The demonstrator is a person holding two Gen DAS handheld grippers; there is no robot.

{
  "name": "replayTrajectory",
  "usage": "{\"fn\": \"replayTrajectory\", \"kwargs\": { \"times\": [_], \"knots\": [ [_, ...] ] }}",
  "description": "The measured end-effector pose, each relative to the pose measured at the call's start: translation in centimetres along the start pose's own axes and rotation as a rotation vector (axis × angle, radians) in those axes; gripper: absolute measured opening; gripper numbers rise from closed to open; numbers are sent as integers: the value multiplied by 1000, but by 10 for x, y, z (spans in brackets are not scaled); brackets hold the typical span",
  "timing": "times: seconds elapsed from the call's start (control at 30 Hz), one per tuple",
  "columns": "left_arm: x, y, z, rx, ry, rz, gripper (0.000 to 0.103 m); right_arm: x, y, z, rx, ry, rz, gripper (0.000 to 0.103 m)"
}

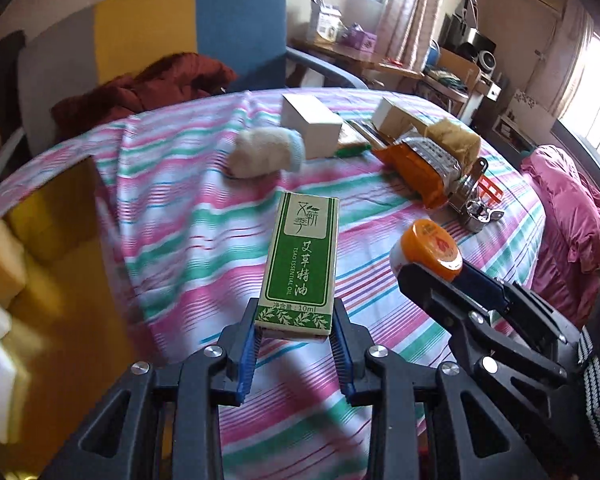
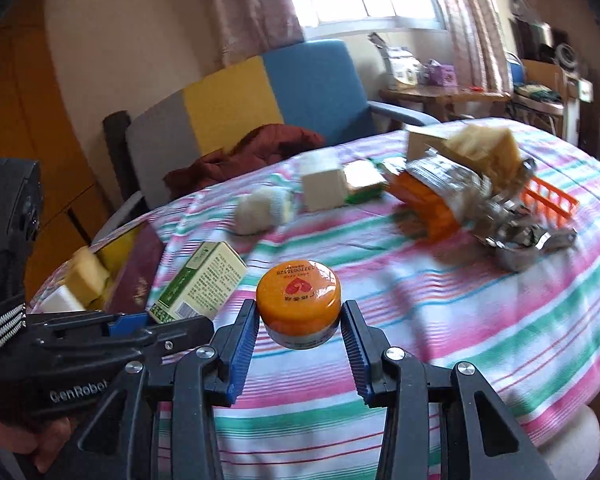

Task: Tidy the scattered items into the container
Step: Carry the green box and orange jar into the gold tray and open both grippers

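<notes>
Left gripper (image 1: pixel 294 334): black plastic frame, ribbed blue pads (image 1: pixel 247 354), silver screws; right gripper (image 2: pixel 299 330) built alike; "GenRobot" lettering beside the left gripper's body; black cuff (image 2: pixel 4 326) with white zigzag stripes behind it.

A bed (image 1: pixel 188 208) under a pink, green and white striped sheet (image 2: pixel 440 300) carries the clutter: a fluffy white sock (image 1: pixel 260 152), a plain white box (image 1: pixel 312 124), an orange foil packet (image 1: pixel 420 168), a yellow sponge (image 2: pixel 484 148), an orange plastic rack (image 2: pixel 548 200) and shiny metal pieces (image 1: pixel 476 208).
</notes>
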State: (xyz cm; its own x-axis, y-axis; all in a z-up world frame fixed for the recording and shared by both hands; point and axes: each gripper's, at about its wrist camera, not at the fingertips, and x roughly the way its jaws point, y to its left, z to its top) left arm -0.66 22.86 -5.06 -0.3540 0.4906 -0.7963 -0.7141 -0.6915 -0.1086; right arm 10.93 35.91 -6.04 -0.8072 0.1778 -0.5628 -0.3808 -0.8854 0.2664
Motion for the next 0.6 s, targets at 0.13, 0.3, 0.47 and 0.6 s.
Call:
{"fn": "replayTrajectory", "kwargs": {
  "times": [0.13, 0.3, 0.47, 0.6],
  "knots": [
    [-28, 35, -12, -70, -37, 40, 32, -4, 39, 8, -55, 4, 64, 43],
    [-54, 89, -36, -195, -64, 94, 32, 1, 93, 10, -140, 46, 155, 43],
    [-72, 146, -69, -335, -53, 152, 32, 12, 144, 1, -231, 112, 239, 43],
    [-79, 175, -93, -411, -41, 187, 32, 22, 180, -9, -298, 165, 288, 43]
  ]
}}
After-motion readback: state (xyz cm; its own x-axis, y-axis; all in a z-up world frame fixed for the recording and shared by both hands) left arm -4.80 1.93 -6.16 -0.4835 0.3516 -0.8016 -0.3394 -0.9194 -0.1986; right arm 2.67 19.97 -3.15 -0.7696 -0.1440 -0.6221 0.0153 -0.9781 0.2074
